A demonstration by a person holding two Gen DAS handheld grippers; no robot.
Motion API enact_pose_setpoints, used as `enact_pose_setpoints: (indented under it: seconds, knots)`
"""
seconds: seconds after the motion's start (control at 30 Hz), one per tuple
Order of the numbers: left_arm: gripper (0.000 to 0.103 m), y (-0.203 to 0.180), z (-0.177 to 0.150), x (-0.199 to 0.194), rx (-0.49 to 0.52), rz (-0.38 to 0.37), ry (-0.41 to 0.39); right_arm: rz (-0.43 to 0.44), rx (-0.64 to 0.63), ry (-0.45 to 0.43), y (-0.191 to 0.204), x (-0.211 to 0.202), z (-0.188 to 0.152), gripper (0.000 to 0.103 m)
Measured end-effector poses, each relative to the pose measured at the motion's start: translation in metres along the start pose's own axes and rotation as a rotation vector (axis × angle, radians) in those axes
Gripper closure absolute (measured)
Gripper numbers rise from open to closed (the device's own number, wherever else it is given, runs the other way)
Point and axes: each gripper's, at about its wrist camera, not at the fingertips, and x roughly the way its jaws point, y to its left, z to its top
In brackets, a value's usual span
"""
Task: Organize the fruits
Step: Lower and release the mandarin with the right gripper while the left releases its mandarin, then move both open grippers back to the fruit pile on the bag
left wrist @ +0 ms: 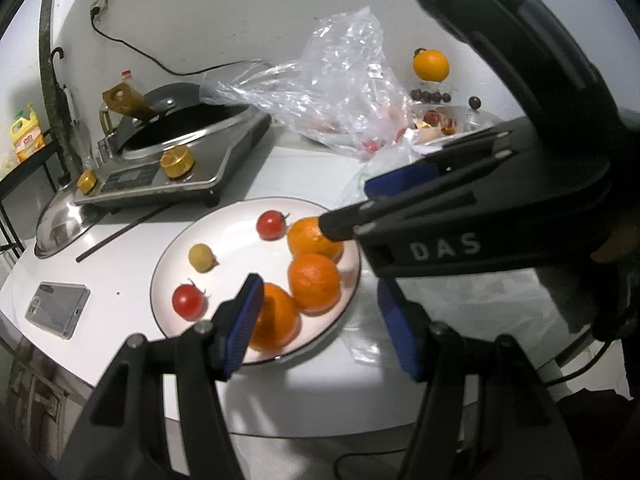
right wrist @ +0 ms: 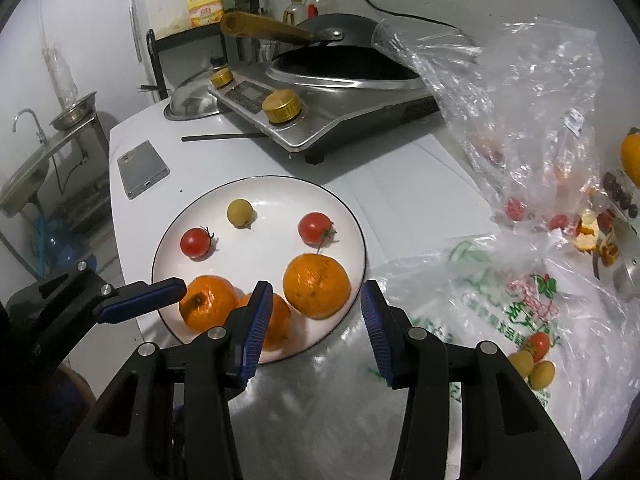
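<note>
A white plate [left wrist: 176, 248] [right wrist: 272, 192] on the white table holds three oranges [right wrist: 317, 290], two red tomatoes [right wrist: 195, 242] and one small yellow fruit [right wrist: 240, 213]. My left gripper [left wrist: 320, 322] is open and empty, just above the plate's near edge, one finger in front of an orange [left wrist: 280, 320]. My right gripper [right wrist: 314, 328] is open and empty at the plate's near rim, straddling the right orange. The right gripper also shows in the left wrist view [left wrist: 352, 208], above the plate's right side.
An induction cooker with a wok [right wrist: 340, 76] stands behind the plate. A phone [right wrist: 142, 168] and a chopstick [right wrist: 224, 137] lie left of it. Clear plastic bags [right wrist: 520, 128] with fruit lie right. More small fruits [right wrist: 536, 356] lie on a printed bag. A sink [right wrist: 28, 168] is far left.
</note>
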Motion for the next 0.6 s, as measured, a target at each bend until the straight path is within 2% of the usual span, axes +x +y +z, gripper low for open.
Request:
enact_pose_setpoints:
  seconds: [0.6]
  knots:
    - [0.042,-0.04,0.017,0.012,0.013,0.005,0.061,-0.015,0.078,-0.055,-0.044,-0.042,-0.037,0.055]
